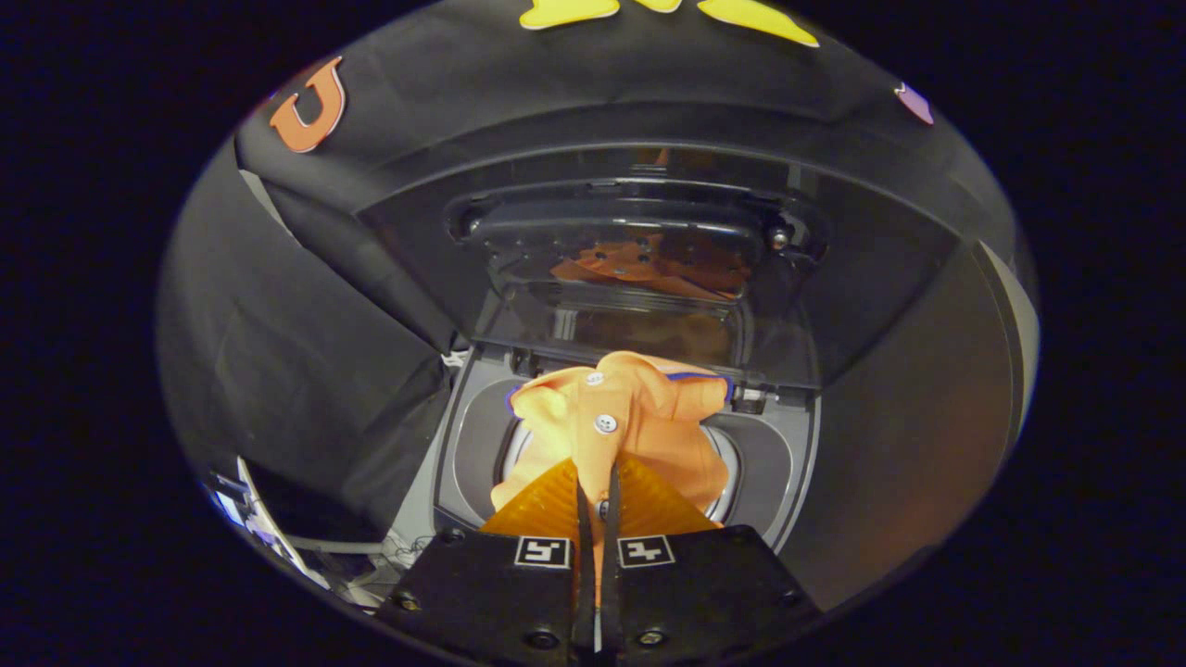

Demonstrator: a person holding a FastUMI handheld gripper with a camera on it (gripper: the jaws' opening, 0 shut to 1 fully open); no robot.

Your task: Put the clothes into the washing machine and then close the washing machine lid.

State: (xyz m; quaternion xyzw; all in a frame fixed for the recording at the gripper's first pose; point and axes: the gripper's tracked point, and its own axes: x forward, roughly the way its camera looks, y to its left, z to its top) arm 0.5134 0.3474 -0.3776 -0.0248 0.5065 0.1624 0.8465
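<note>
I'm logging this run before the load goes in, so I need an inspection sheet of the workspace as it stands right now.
Surface: grey top deck of the washing machine around a round drum opening.
Job's things: orange buttoned shirt with blue collar trim hangs above the opening, pinched in the jaws; dark see-through washing machine lid stands raised behind it, mirroring the shirt.
Clutter: nothing seen on the deck.
Grippers: gripper shut on the shirt, jaws nearly together with cloth between them.
Cables: pale cords lie low beside the machine, too small to trace.
Surroundings: black cloth booth wall behind and beside the machine.
</note>
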